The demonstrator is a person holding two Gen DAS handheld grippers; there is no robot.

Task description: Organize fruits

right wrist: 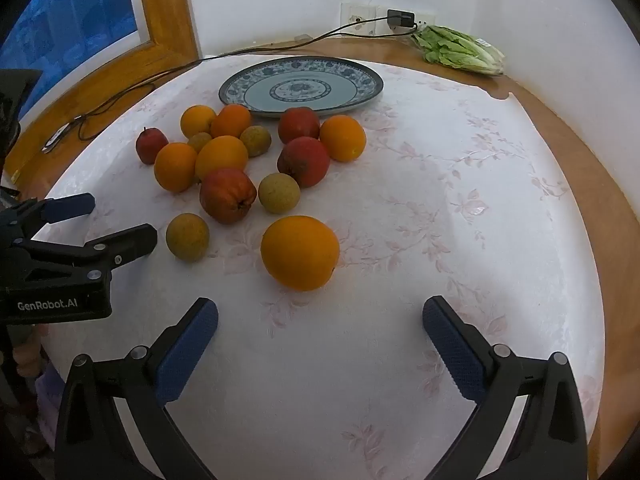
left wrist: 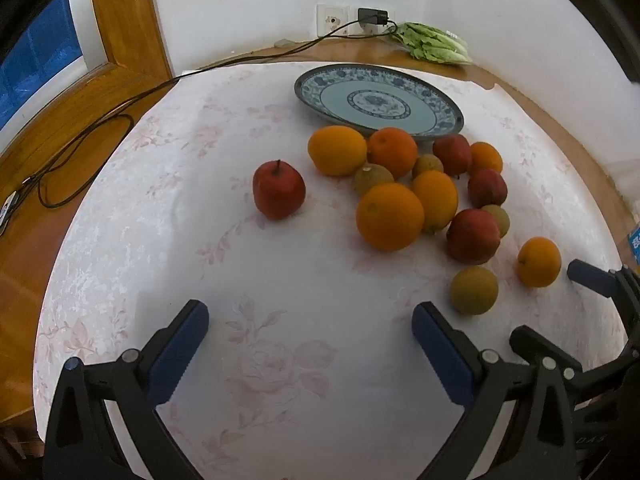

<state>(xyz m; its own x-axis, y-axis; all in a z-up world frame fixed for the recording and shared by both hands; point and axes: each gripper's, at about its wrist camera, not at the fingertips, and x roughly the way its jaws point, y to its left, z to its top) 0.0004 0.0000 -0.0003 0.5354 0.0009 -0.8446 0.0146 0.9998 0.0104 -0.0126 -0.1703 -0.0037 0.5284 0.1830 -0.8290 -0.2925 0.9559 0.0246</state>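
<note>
A blue-patterned plate lies empty at the back of the white floral cloth. In front of it sits a cluster of several oranges, red apples and small brownish-green fruits. One red apple stands alone left of the cluster. A large orange lies just ahead of my right gripper, which is open and empty. My left gripper is open and empty above bare cloth; a brownish-green fruit lies by its right finger. The left gripper also shows in the right wrist view.
A bag of green lettuce lies at the back right by the wall. A black cable runs from the wall socket charger across the wooden table on the left. A wooden window frame stands at the left.
</note>
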